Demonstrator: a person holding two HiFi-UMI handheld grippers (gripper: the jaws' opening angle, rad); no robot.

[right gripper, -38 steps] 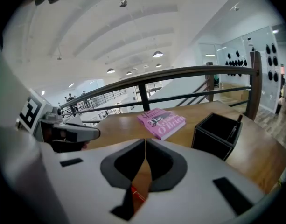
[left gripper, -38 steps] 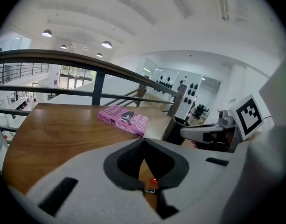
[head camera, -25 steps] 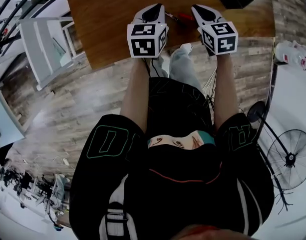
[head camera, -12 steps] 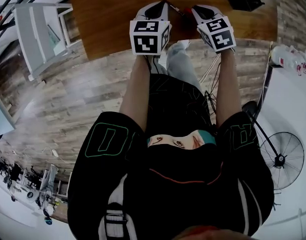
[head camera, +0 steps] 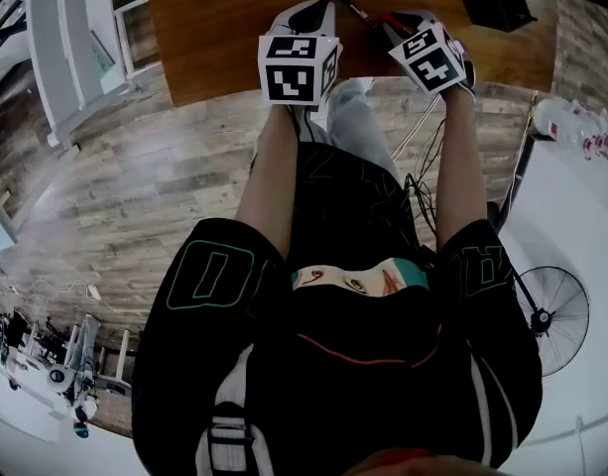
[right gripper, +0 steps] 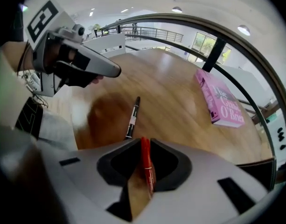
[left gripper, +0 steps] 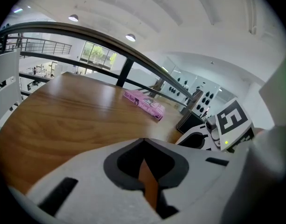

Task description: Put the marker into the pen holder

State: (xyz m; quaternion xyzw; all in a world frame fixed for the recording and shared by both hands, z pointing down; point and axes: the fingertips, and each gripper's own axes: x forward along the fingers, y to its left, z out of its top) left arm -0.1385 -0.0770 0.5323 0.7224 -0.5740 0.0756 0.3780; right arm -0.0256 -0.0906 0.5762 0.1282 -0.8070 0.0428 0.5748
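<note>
A red marker [right gripper: 146, 164] stands between the jaws of my right gripper [right gripper: 143, 141], which is shut on it; in the head view its red tip [head camera: 393, 19] shows at that gripper [head camera: 408, 23]. A black marker [right gripper: 132, 118] lies on the wooden table [head camera: 224, 28] just ahead, also visible between the grippers [head camera: 352, 10]. The black pen holder [head camera: 497, 3] stands at the table's far right and appears beyond the right gripper in the left gripper view [left gripper: 189, 120]. My left gripper [left gripper: 143, 141] is shut with nothing in it, over the table left of the markers [head camera: 308, 13].
A pink book [right gripper: 219, 101] lies farther out on the table, near a railing. A white rack [head camera: 75, 48] stands left of the table and a floor fan [head camera: 551, 315] at the right. The person's legs are at the table's near edge.
Both grippers have moved farther out over the table. The red marker, which lay on the table between them, now sits in the right gripper, which has tilted.
</note>
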